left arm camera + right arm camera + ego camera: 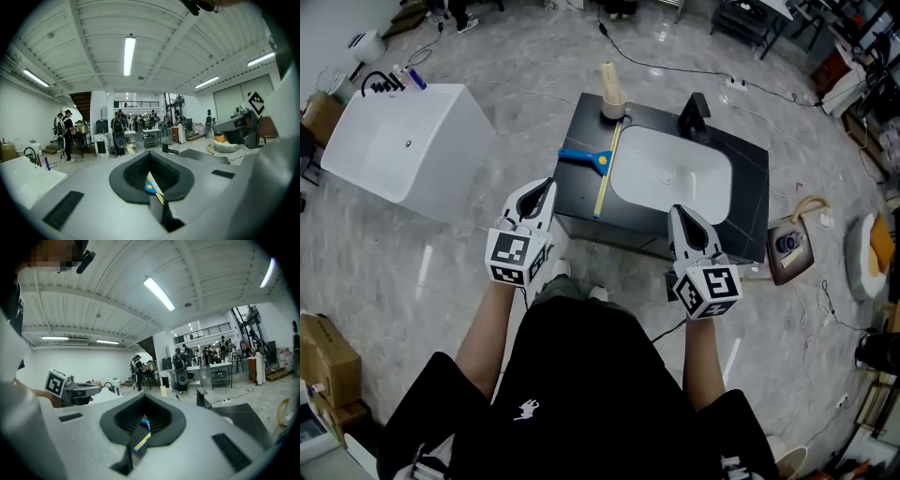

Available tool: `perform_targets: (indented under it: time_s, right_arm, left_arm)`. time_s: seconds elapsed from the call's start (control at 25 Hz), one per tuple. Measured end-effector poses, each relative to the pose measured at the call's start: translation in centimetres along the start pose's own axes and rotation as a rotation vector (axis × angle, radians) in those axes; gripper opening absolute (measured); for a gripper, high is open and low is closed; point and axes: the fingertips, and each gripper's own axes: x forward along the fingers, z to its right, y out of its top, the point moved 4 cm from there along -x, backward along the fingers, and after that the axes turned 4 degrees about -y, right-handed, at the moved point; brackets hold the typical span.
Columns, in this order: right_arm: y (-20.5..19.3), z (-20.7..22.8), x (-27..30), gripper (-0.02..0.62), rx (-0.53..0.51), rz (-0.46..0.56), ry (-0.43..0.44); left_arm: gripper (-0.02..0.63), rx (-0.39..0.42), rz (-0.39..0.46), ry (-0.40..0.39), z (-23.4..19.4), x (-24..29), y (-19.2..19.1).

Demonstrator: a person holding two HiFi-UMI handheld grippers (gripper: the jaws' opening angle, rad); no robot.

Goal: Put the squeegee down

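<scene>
Far left: a white rectangular bathtub [403,150] stands on the grey floor
Left tool: the white left gripper [544,190] is held near the body; its jaws are pressed together with nothing in them
Task's thing: the blue-handled, yellow-bladed squeegee [598,169] lies flat on the black stone counter [581,202], just left of the white oval basin [670,173]; it is apart from both tools
Right tool: the white right gripper [680,214] is over the counter's near edge; its jaws are closed and empty

Grey marbled floor [441,253] — white tub [403,141], ceiling strip lights [127,55].
</scene>
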Motion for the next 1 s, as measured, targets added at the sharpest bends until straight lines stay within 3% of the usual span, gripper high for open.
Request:
perform_targets:
  time_s: [0.32, 1.0]
  right_arm:
    - [1.0, -0.7, -0.1, 0.002, -0.008, 0.022, 0.008]
    - [0.9, -1.0, -1.4, 0.002, 0.004, 0.042, -0.004]
  left_arm:
    - [0.003, 0.026, 0.033, 0.042, 0.1, -0.1, 1.6]
    - [0.003, 0.072, 0.045, -0.023, 2.2, -0.2, 2.2]
